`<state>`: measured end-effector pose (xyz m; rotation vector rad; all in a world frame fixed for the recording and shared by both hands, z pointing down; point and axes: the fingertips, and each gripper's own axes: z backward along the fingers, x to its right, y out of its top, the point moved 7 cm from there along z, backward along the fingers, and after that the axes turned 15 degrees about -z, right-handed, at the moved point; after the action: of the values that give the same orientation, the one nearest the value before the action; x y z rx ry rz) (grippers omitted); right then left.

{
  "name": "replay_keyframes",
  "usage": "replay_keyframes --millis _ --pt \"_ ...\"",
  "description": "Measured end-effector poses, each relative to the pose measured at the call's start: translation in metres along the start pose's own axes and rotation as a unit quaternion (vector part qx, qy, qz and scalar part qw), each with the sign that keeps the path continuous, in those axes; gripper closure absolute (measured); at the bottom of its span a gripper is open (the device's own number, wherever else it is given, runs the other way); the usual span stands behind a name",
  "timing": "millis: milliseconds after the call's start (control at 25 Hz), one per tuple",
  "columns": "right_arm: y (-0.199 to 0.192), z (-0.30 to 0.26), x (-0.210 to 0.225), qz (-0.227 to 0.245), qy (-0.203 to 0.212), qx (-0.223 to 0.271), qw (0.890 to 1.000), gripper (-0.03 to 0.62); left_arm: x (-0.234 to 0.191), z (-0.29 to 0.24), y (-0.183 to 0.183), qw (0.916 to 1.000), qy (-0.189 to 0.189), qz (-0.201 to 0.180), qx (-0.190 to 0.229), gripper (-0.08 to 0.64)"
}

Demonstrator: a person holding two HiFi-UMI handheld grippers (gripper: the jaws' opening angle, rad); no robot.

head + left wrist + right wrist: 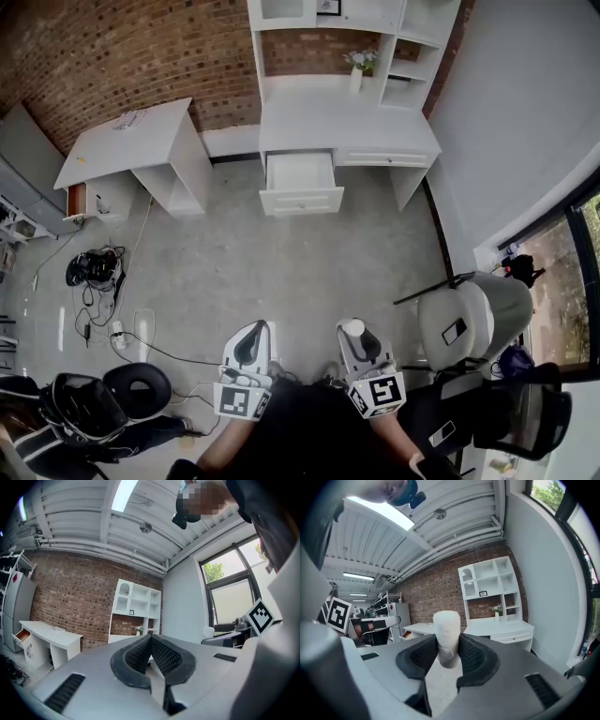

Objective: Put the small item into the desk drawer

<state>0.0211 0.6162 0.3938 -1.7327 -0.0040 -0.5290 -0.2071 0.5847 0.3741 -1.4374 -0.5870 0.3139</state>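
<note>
Low at the left, over the near stretch of floor (309,262): left hand-held gripper (251,341), pressed together at the tips, with nothing between. Just beside it to the right: right hand-held gripper (360,343), pinching a small white cylinder (447,629) between the pads and spread only as far as that cylinder's width. Gripped by the lower part, long axis running out along the jaws, far end standing clear past the tips. Straight ahead, and well apart from both, across the bare floor: white table (347,127) against the brick wall (141,56), with a drawer (300,173) pulled open under the table's left front edge, open top facing up. Set roughly between the two hand-held grippers in line, so about equally far from each, but only the right one loaded. By judgement, placing hardly started: cylinder in the grip, nowhere near the drawer yet. Likely called for next: closing the whole gap forward, bearing slightly left, then lowering the cylinder past the drawer's front panel. Off to the right, a chair (473,319) near the loaded side, worth skirting.
</note>
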Motion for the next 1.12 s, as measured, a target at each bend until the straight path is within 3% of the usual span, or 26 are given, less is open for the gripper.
replay_keyframes --millis 520,800,1120 --pt "0.004 0.036 0.031 -0.007 0.006 0.002 1.000 0.443 0.053 -0.012 0.008 0.9999 -0.013 -0.003 -0.004 0.535" --pt "0.008 0.053 0.060 -0.015 0.036 -0.001 0.999 0.443 0.093 -0.018 0.023 0.9999 -0.008 -0.013 -0.001 0.535" --pt "0.010 0.038 0.076 -0.019 0.041 -0.004 0.999 0.443 0.096 -0.037 0.018 0.9999 -0.005 -0.006 -0.007 0.535"
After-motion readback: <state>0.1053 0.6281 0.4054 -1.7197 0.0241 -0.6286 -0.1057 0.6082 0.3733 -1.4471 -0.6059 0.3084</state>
